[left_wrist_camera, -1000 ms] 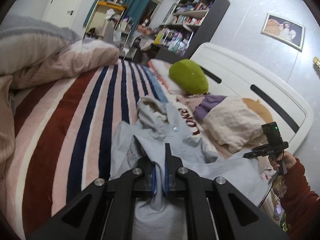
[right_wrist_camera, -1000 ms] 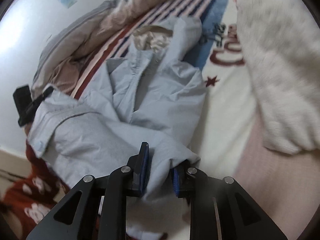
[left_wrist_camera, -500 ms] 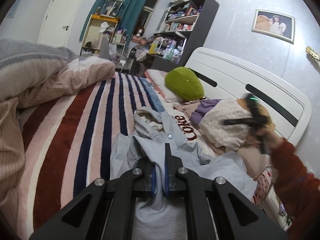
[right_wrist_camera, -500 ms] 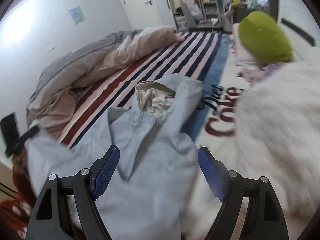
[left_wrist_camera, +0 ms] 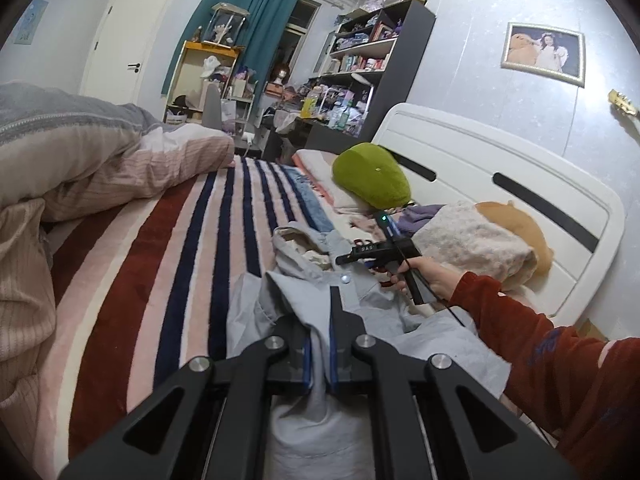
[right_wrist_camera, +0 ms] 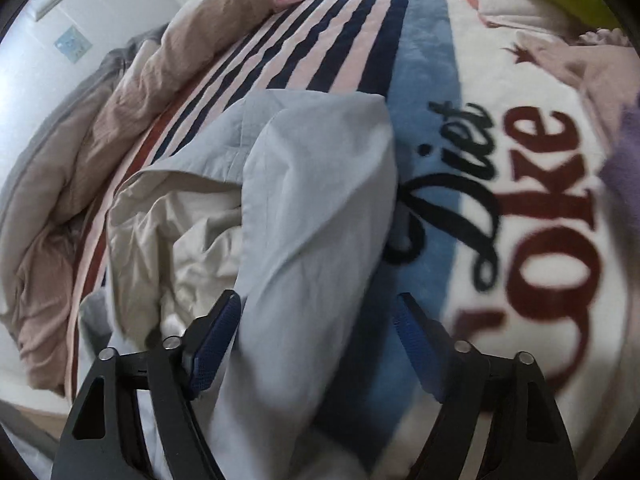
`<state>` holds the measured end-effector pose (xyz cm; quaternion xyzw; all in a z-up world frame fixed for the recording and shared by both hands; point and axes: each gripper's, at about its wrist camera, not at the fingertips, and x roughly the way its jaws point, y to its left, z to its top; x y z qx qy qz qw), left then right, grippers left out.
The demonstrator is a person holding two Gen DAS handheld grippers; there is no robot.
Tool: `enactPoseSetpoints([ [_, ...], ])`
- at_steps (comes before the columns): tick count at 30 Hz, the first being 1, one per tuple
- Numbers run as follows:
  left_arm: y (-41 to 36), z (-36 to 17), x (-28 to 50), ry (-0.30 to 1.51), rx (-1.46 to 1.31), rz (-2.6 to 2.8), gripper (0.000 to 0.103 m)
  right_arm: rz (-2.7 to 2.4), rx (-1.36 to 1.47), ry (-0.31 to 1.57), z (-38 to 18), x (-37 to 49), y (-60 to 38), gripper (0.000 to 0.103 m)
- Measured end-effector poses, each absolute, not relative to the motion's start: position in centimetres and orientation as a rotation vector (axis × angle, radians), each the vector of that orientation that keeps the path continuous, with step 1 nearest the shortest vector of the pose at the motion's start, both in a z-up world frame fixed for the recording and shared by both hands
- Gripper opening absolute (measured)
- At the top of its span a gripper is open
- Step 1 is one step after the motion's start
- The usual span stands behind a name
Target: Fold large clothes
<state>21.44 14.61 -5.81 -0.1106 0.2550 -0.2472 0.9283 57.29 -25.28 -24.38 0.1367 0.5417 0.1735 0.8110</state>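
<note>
A: Where is the crumpled light blue cotton jacket (left_wrist_camera: 304, 280) seen?

B: It is spread on the striped fleece blanket (left_wrist_camera: 160, 248) on the bed. Its hood with the cream lining (right_wrist_camera: 180, 216) is pointed toward the round green plush pillow (left_wrist_camera: 372, 178).

A: How is the left claw (left_wrist_camera: 320, 344) held?

B: It is squeezed tight on a fold of the jacket, near the snap button (left_wrist_camera: 344, 278).

A: And the right claw (right_wrist_camera: 316, 332)?

B: It is held by a hand (left_wrist_camera: 430, 276) in a red sleeve (left_wrist_camera: 560, 352). Its jaws are apart and have just been closing a little. The blue hood is seen between the blue pads (right_wrist_camera: 212, 344), but it is not pinched.
</note>
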Motion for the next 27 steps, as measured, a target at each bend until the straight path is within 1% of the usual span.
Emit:
enactPoseSetpoints([
  [1,14.5,-6.0,21.6,0.529,-0.220,-0.494,0.004,0.369,0.304,1.140,-24.4,57.5,-25.1,0.049],
  [2,14.4,-6.3,21.8,0.538,-0.214,-0.482,0.004,0.362,0.296,1.123,-24.2,57.7,-24.9,0.029],
  [3,14.4,-6.4,21.9,0.541,-0.215,-0.480,0.004,0.361,0.274,1.101,-23.7,57.5,-24.6,0.007],
  [5,14.5,-6.3,21.9,0.542,-0.225,-0.488,0.004,0.388,0.235,1.016,-21.8,56.3,-24.1,0.003],
  [7,14.4,-6.1,21.9,0.539,-0.222,-0.491,0.004,0.477,0.224,0.905,-18.5,54.2,-23.8,0.001],
  [10,14.1,-5.7,21.4,0.529,-0.213,-0.502,0.004,0.642,0.159,0.796,-14.1,50.5,-22.9,0.000],
  [13,14.2,-4.8,19.6,0.486,-0.225,-0.572,0.004,0.775,0.013,0.771,-11.8,46.3,-20.8,0.000],
  [16,14.3,-4.0,17.3,0.461,-0.210,-0.587,0.004,0.921,-0.116,0.791,-11.4,42.0,-18.4,0.000],
  [19,14.3,-3.5,15.1,0.452,-0.200,-0.599,0.004,1.048,-0.244,0.888,-12.7,38.4,-16.2,0.001],
  [20,14.4,-3.4,14.3,0.448,-0.204,-0.607,0.004,1.080,-0.315,0.963,-14.0,37.1,-15.2,0.001],
  [23,14.9,-3.5,12.2,0.437,-0.228,-0.627,0.004,1.101,-0.406,1.137,-17.0,35.9,-14.2,0.001],
  [25,15.1,-3.8,11.3,0.438,-0.231,-0.626,0.004,1.087,-0.406,1.254,-18.9,36.1,-13.9,0.003],
  [26,15.1,-4.1,11.1,0.442,-0.228,-0.618,0.004,1.064,-0.401,1.317,-19.8,36.5,-13.8,0.006],
  [27,15.1,-4.3,11.1,0.445,-0.232,-0.614,0.004,1.038,-0.408,1.332,-19.9,36.6,-13.8,0.007],
])
